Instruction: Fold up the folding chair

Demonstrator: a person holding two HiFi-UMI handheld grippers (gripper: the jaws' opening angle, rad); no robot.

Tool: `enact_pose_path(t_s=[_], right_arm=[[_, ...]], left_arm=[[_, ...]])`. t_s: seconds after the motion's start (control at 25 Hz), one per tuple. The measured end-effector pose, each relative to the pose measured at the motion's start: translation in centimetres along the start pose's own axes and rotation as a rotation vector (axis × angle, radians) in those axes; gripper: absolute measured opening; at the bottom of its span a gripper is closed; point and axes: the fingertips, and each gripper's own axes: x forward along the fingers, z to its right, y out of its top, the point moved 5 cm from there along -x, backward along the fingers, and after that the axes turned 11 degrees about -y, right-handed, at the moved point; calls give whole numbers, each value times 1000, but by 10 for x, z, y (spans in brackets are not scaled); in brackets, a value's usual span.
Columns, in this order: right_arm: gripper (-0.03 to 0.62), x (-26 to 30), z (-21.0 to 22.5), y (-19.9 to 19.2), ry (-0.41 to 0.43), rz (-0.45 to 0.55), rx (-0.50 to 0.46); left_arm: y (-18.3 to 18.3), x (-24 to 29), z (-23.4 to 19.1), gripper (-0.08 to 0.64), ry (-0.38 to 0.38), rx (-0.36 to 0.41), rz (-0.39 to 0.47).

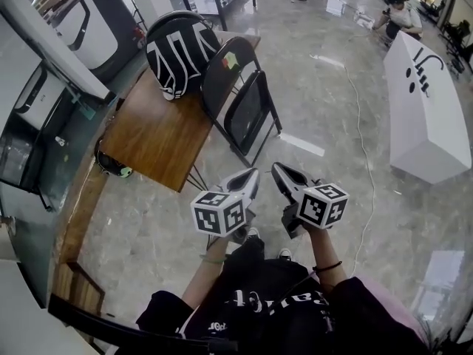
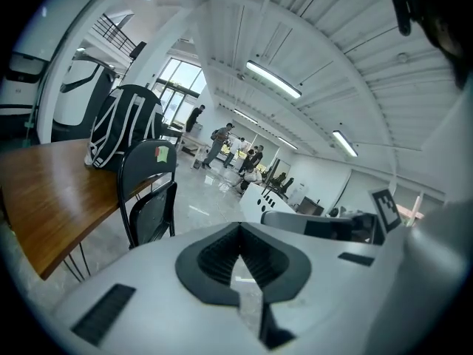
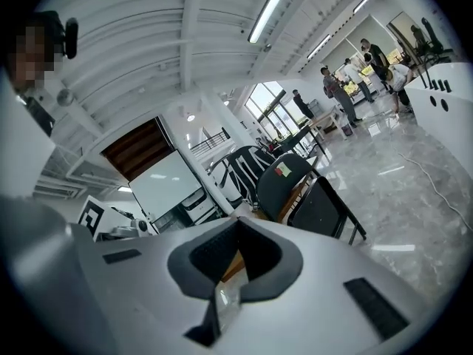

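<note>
- The folding chair (image 1: 244, 98) stands on the floor (image 1: 332, 102) against the far edge of the wooden surface (image 1: 155, 135). It is well apart from both grippers. Its seat panel is tipped steeply up, close to the backrest.
- From the head view the chair's feet are hard to make out. Its left side is partly hidden behind the edge of the surface.
- The left gripper (image 1: 251, 174) and right gripper (image 1: 276, 170) are held side by side in front of the person. Their fingers point towards the chair.
- In the left gripper view the left gripper's fingers (image 2: 222, 261) are closed on each other with nothing between them. Only floor shows through the notch between them.
- In the right gripper view the right gripper's fingers (image 3: 255, 261) are also pressed together and empty.
- A striped black-and-white backpack (image 1: 177, 50) sits on the surface just behind the chair's backrest. The backrest hides its lower edge in both gripper views.
- A small coloured sticker (image 1: 230, 60) is on the chair's backrest; its print is too small to read.
- Only the head view shows the cable (image 1: 362, 124) lying across the floor and the person's shoes (image 1: 253, 234) under the grippers.
- The white block (image 1: 425, 117) at the right is whole in the head view. The left gripper view shows only its near end, and the right gripper view cuts it off at the frame edge.
- The gripper views show people (image 2: 220, 143) standing far off across the hall, and the ceiling lights. In the head view the people are cropped at the top edge.
</note>
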Motion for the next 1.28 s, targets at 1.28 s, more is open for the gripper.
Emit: enact_pose_path(t_s=[1.28], right_arm=[[14, -120, -2, -36, 100, -57, -47]], left_arm=[[-78, -17, 117, 3, 92, -23, 68]])
